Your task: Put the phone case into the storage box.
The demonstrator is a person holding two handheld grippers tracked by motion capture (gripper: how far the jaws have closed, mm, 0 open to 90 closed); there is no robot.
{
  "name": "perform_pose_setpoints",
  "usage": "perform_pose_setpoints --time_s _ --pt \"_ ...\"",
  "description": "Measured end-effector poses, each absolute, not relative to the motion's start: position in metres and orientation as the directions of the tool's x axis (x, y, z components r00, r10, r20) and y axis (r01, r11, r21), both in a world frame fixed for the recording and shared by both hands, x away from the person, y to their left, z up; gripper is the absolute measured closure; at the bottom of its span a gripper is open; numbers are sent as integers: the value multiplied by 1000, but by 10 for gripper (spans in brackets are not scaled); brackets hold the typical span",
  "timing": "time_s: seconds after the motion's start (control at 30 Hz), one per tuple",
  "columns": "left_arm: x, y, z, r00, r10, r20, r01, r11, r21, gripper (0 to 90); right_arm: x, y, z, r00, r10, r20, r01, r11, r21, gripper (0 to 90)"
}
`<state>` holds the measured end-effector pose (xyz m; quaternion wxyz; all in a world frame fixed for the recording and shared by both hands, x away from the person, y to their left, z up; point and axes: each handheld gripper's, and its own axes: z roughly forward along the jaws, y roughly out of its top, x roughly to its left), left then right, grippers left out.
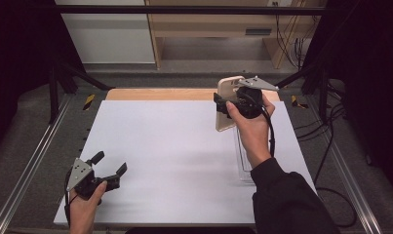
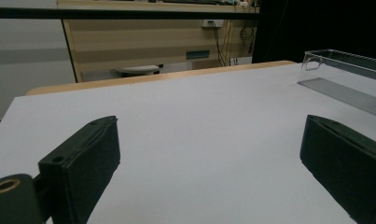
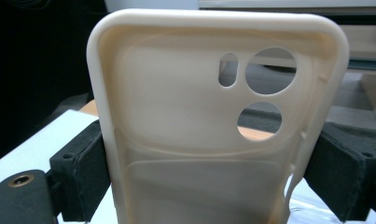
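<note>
Gripping a cream, soft-looking phone case upright, the right gripper is clamped; the left gripper is held spread apart

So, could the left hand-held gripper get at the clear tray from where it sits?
Probably yes: the left hand-held gripper is open, and bare white table lies between it and the clear tray.

Cream phone case, upright, held aloft

phone case bottom cut off, clear tray partly hidden
</note>
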<state>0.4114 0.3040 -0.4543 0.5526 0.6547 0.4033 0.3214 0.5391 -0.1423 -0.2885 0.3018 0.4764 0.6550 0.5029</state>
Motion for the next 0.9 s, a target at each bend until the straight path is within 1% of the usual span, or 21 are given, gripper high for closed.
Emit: perform_pose_setpoints --time_s 0.53,0.57,0.7,0.9 --pt "414 304 -456 474 880 -28 173 -62 983 39 561 -181 -294 -247 966 74 284 -1 959 116" --pt "414 304 -456 475 880 -28 172 -62 983 39 564 -183 -296 -231 971 62 279 5 960 116" --pt "413 304 -457 469 883 -23 172 -66 983 39 569 -187 -300 -215 975 56 279 7 960 116" --pt "413 306 -458 457 889 -25 172 -61 983 39 576 -199 -308 -187 979 78 288 -21 957 116"
